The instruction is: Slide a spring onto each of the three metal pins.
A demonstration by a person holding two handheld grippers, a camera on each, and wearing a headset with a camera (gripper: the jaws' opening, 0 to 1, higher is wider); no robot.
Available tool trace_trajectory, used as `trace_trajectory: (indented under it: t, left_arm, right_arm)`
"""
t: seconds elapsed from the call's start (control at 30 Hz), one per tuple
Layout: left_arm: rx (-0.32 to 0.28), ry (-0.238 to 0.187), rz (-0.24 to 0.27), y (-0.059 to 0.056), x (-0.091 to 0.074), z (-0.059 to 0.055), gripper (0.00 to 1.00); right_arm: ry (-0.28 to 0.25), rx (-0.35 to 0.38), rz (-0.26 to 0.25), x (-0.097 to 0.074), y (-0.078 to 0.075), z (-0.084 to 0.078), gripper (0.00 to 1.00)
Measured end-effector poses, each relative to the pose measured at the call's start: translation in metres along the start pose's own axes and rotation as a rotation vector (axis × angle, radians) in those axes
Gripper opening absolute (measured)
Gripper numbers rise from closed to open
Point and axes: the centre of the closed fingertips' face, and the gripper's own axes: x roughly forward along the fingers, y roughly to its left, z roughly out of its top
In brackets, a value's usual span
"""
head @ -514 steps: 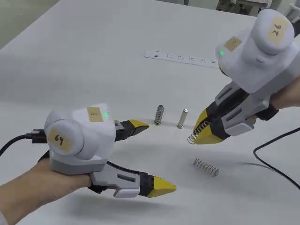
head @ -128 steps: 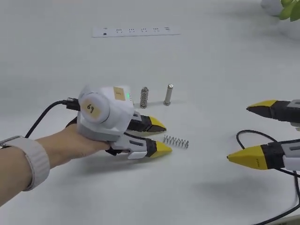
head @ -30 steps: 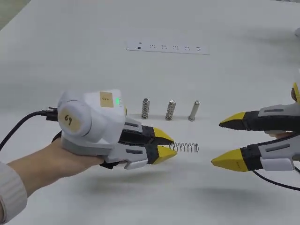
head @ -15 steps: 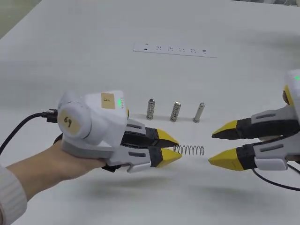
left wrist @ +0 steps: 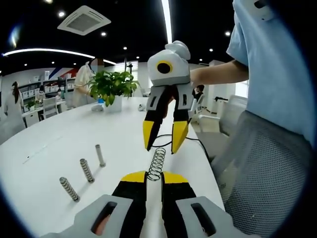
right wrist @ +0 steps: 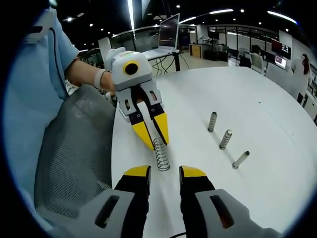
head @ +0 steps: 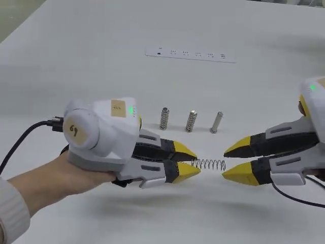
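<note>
A person's hand [head: 66,180] holds the left hand-held gripper [head: 196,162], its yellow-tipped jaws pinched together on the near end of a loose spring [head: 209,164]. The spring stretches level to the right, above the white counter [head: 101,66] and in front of the pins. Its far end reaches the right hand-held gripper [head: 224,163], whose jaws stand apart around that end without closing on it. Behind, three pins stand upright in a row. The left pin [head: 165,109] wears the first fitted spring [head: 164,120], the middle pin [head: 193,112] wears the second fitted spring [head: 191,123], and the right pin [head: 217,122] is bare. A power strip [head: 190,55] lies farther back.
</note>
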Motion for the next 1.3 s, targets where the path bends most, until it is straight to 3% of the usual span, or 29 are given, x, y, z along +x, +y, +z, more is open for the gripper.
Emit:
trace_trajectory:
  t: [0.37,0.67,0.8,1.3]
  left_arm:
    - [-0.006,-0.005,-0.010,-0.003,0.001,0.000,0.03]
    - [-0.009,0.000,-0.017,-0.004,0.001,-0.002,0.03]
    - [-0.006,0.003,-0.018,-0.004,0.002,-0.003,0.03]
    - [0.012,0.035,-0.022,-0.004,0.002,-0.009,0.02]
  right_arm:
    - [0.023,-0.018,0.028,0.005,0.006,-0.002,0.09]
    - [0.056,-0.038,0.032,0.005,0.006,-0.001,0.08]
    - [0.101,-0.062,0.027,0.005,0.006,-0.001,0.08]
    - [0.169,-0.142,0.043,0.003,0.011,0.019,0.08]
